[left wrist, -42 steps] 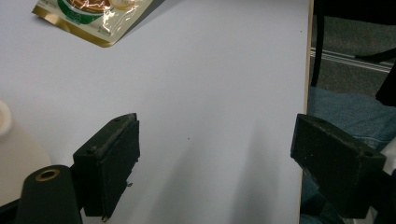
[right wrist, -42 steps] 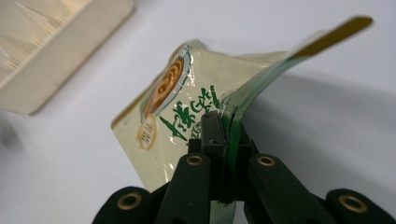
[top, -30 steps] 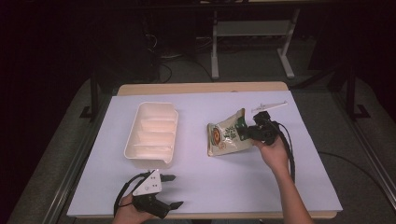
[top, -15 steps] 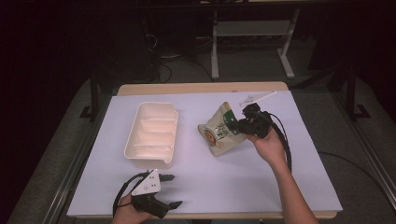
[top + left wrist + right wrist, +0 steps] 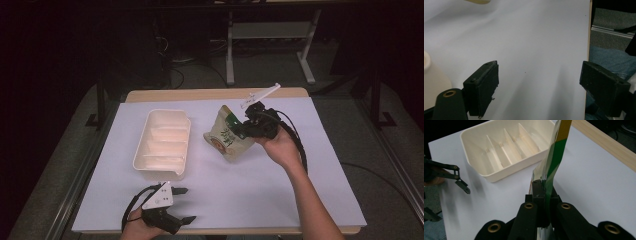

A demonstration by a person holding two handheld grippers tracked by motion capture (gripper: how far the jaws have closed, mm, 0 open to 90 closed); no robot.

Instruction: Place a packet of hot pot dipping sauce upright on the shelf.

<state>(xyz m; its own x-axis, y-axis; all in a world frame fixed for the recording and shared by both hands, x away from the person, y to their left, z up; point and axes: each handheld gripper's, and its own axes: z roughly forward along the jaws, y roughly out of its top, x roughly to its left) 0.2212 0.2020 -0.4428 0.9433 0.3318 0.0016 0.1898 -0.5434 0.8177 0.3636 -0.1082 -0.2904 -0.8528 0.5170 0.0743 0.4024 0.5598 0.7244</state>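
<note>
We have just lifted the snack bag (image 5: 227, 139) off the table, right gripper (image 5: 245, 127) clamped on its top edge, at three o'clock from the tray (image 5: 162, 172), ready to carry over.

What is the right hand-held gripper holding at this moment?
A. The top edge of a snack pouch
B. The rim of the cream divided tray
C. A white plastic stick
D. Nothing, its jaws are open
A: the right hand-held gripper has its jaws shut on the green top edge of the snack pouch, beside the divided tray.
</note>
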